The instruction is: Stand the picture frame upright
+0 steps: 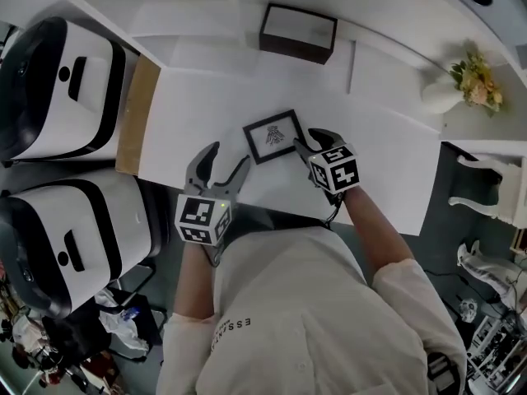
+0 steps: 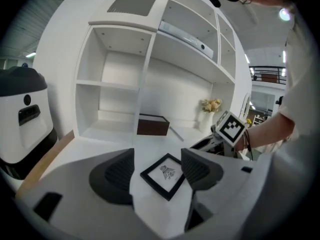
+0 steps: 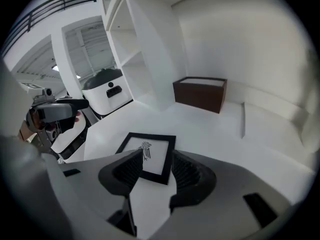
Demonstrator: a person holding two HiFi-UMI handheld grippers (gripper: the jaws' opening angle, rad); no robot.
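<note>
Head view shows the picture frame [image 1: 273, 136] lying flat and face up on the white table [image 1: 379, 155], so none of the standing-up is done yet. Your right gripper [image 1: 309, 141] has its jaws partly apart around the frame's near corner; the right gripper view shows that edge between them, apparently unpinched. Your left gripper [image 1: 229, 155] hangs wide open just beside the frame, holding nothing. You've yet to grip, tilt and set it upright
</note>
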